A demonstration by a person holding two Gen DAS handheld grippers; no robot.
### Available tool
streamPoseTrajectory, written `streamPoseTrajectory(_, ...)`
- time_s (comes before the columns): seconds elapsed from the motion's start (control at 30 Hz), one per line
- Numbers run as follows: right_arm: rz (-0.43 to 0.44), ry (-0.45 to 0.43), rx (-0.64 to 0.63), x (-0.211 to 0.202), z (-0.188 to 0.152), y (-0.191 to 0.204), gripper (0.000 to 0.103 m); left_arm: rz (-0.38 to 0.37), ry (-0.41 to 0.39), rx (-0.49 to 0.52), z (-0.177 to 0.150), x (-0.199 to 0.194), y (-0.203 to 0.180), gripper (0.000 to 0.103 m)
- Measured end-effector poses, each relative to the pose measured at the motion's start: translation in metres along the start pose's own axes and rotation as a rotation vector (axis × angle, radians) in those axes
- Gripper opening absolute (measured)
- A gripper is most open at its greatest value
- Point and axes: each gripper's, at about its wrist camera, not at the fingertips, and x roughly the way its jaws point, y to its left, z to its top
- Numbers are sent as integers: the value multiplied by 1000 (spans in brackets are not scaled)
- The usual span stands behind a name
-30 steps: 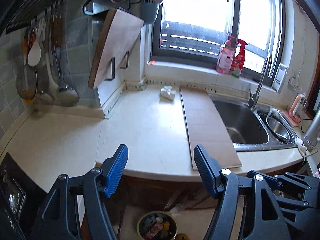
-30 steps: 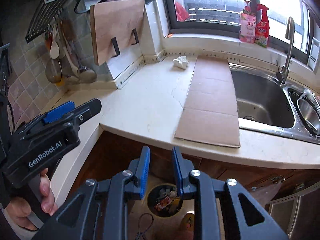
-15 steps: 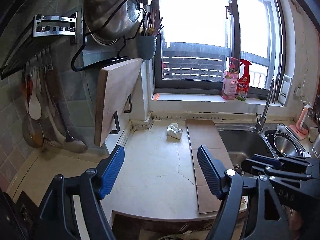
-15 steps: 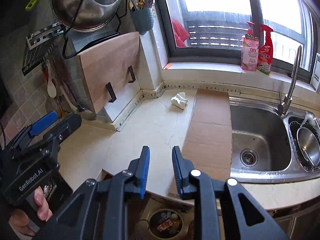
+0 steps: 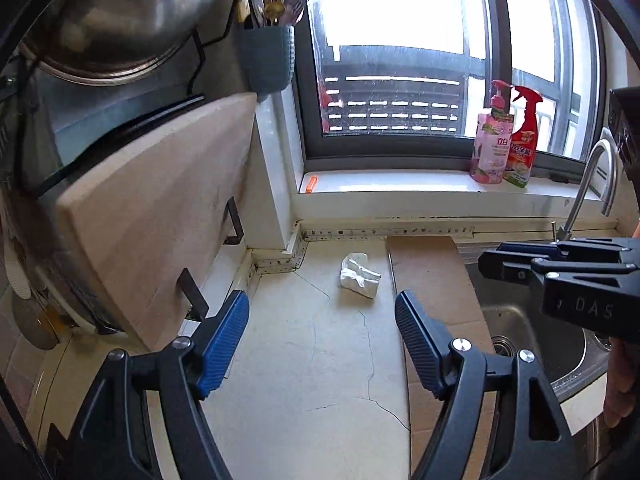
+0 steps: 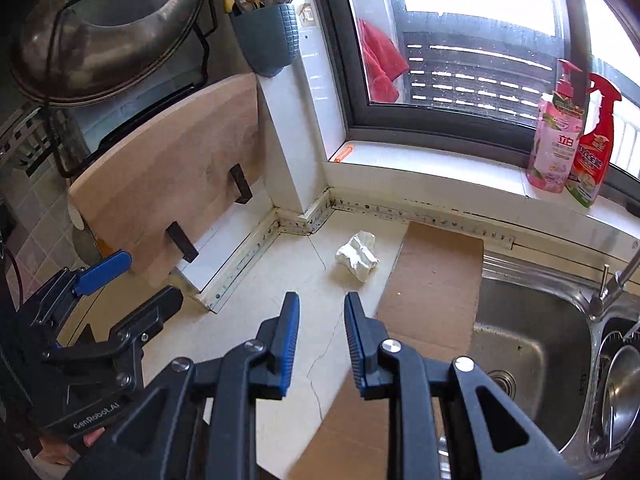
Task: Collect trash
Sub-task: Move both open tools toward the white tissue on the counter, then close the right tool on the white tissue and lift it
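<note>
A crumpled white tissue (image 5: 358, 276) (image 6: 358, 256) lies on the pale cracked countertop (image 5: 320, 380) (image 6: 248, 320), near the back corner under the window. A flat cardboard sheet (image 5: 432, 276) (image 6: 436, 280) lies just to its right. My left gripper (image 5: 322, 308) hangs above the counter, short of the tissue, jaws wide open and empty. My right gripper (image 6: 322, 304) also points at the tissue from a short way off. Its blue pads stand a narrow gap apart with nothing between them. Each gripper shows side-on in the other's view: right gripper (image 5: 486, 262), left gripper (image 6: 136, 284).
A wooden cutting board (image 5: 152, 232) (image 6: 168, 184) leans on the left wall under a pot lid (image 6: 104, 36) and a utensil cup (image 6: 268, 36). The steel sink (image 5: 532, 336) (image 6: 532, 340) and faucet (image 5: 592, 188) are on the right. Two bottles (image 5: 504, 144) (image 6: 568, 148) stand on the sill.
Both grippers have risen and moved forward from the counter's front edge to over the counter, closer to the tissue. The floor bin has dropped out of view. The left jaws spread slightly.
</note>
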Motion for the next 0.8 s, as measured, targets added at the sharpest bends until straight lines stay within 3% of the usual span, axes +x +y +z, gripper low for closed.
streamPoseTrajectory(0.3,70,146,20,120,44,-64,25,24,224,-80,-1,125,1,74)
streamPoseTrajectory(0.43,86,205,-25,176,48,-64,44,14,296,-143,-13,163,7,74)
streamPoseTrajectory(0.6,70,285,-55,239,41,-60,45,64,359,-178,-26,201,20,74)
streamPoseTrajectory(0.8,87,333,-66,283,31,-61,45,98,424,-214,-47,231,37,74)
